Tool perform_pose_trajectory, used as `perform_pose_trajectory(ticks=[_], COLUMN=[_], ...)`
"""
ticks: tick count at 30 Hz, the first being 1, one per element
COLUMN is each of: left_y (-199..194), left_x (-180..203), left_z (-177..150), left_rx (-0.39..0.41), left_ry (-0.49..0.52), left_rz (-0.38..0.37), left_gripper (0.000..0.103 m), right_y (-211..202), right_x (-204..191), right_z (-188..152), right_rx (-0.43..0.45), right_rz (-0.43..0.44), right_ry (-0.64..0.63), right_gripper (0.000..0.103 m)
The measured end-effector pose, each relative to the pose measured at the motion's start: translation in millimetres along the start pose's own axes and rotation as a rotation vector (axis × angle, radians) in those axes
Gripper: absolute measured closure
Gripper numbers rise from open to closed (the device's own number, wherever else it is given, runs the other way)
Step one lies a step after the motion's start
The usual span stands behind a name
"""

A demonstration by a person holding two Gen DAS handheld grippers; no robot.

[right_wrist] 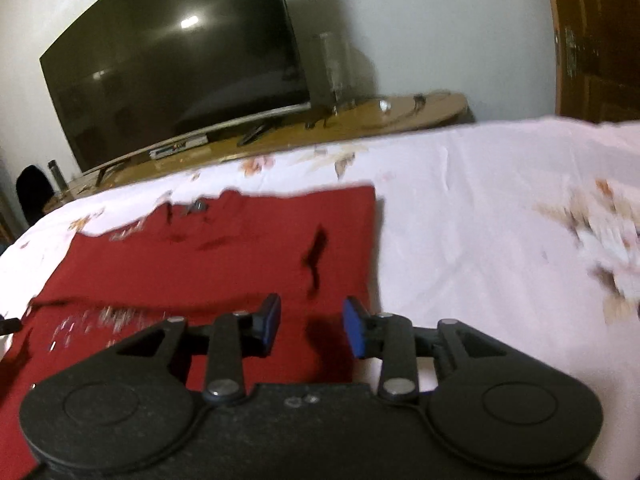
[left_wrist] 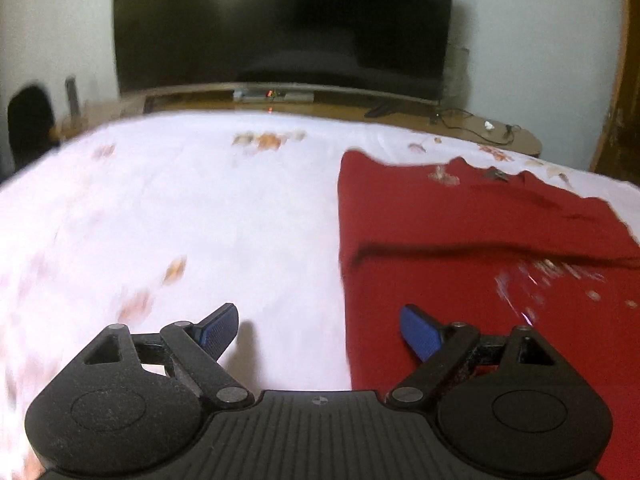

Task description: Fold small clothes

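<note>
Left claw (left_wrist: 320, 330): jaws wide, holding nothing. It hangs over the left edge of the red shirt (left_wrist: 460, 240); one blue pad (left_wrist: 420, 336) is above red cloth, the other above bare white sheet (left_wrist: 200, 208). Can't tell the height above the fabric.

Right claw (right_wrist: 310, 326): jaws apart at a medium gap, also holding nothing. It sits over the near right corner of the shirt (right_wrist: 224, 256), with the right pad (right_wrist: 356, 332) about on the cloth's right edge.

The shirt lies flat on the sheet (right_wrist: 480, 220), which has a leaf print. The collar end is far, toward the TV (left_wrist: 280, 24) and its low wooden stand (right_wrist: 400, 112). A fold line runs across the near part in the left view, so one layer probably lies doubled over there, above some silvery print. There is a dark crease just beyond the right claw.

Both views are motion-blurred, so positions are rough.

Risks, as I judge them:
- Either claw straddling the edge may pinch the sheet along with the shirt, so the bedding lifts too.
- At the doubled part, a shallow bite may catch only the top layer and undo the fold.
- The claws' unequal gaps and unknown heights may give uneven grabs and a skewed fold.
- That crease may get pressed in if not smoothed first.
</note>
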State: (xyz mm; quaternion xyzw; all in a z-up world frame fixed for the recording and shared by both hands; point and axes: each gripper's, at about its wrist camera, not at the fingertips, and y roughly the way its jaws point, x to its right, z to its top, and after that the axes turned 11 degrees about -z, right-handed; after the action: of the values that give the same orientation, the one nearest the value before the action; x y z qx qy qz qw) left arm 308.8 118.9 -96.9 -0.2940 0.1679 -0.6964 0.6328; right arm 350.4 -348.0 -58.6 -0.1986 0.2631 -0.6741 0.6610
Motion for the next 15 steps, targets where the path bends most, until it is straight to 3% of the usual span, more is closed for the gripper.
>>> perform_pose_trajectory(ticks=[6, 8, 15], left_y=[-34, -41, -60], left_x=[5, 8, 6], left_z=[-39, -48, -72], left_rx=[-0.044, -0.061, -0.094], left_ry=[-0.067, -0.087, -0.151], left_rz=[-0.053, -0.097, -0.300], left_gripper=[0.018, 0.029, 0.032], right_y=[-28, -41, -83], right_x=[22, 27, 48], right_z=[-40, -48, -81], right_rx=[-0.093, -0.106, -0.221], right_rz=[0.014, 0.018, 0.083], right_ry=[0.070, 0.087, 0.264], right_gripper=[0.069, 0.069, 0.068])
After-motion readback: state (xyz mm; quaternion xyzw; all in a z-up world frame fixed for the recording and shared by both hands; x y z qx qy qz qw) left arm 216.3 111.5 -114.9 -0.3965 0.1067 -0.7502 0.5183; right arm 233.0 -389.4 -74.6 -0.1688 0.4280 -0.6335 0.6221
